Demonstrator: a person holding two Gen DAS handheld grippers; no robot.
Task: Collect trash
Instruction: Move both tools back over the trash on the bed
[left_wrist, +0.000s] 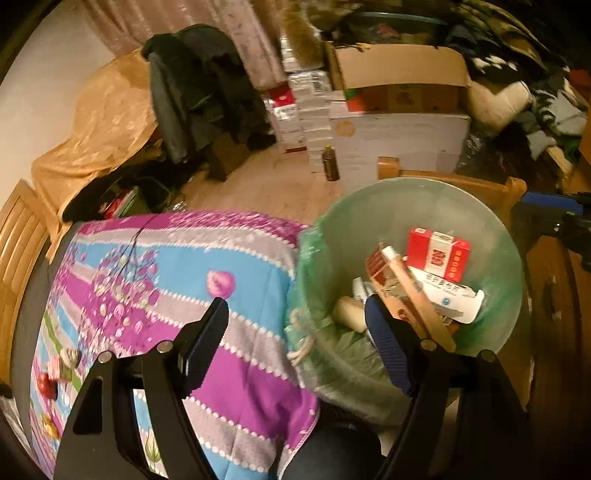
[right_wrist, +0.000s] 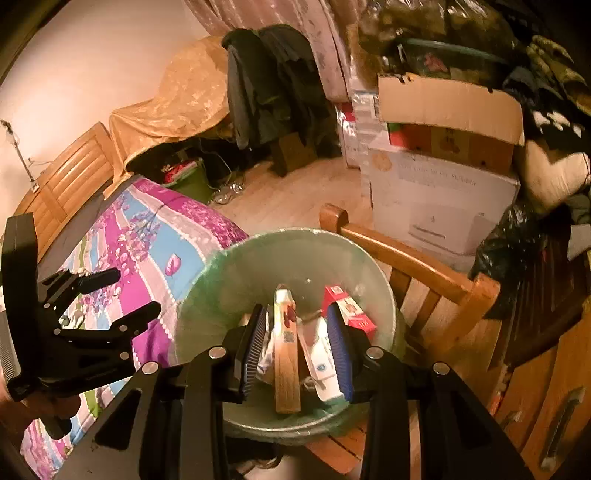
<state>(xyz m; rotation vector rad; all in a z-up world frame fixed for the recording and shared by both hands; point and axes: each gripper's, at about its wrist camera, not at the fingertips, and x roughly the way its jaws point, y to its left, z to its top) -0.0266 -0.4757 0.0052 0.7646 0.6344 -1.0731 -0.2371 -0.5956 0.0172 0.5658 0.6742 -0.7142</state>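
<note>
Over the green-lined trash bin (right_wrist: 207, 280) on a wooden chair (right_wrist: 436, 266), beside the bench under its purple-and-blue floral cloth (left_wrist: 177, 258), both tongs hang with nothing between their pads. The left tongs (left_wrist: 295, 314) stand wide apart over the bin's near rim and the cloth's edge, and the right tongs (right_wrist: 297, 314) are parted a narrower way above the bin's middle. Inside the bin lie a red box (left_wrist: 439, 254), a long tan carton (right_wrist: 286, 373) and a white packet (left_wrist: 450, 295), heaped together.
</note>
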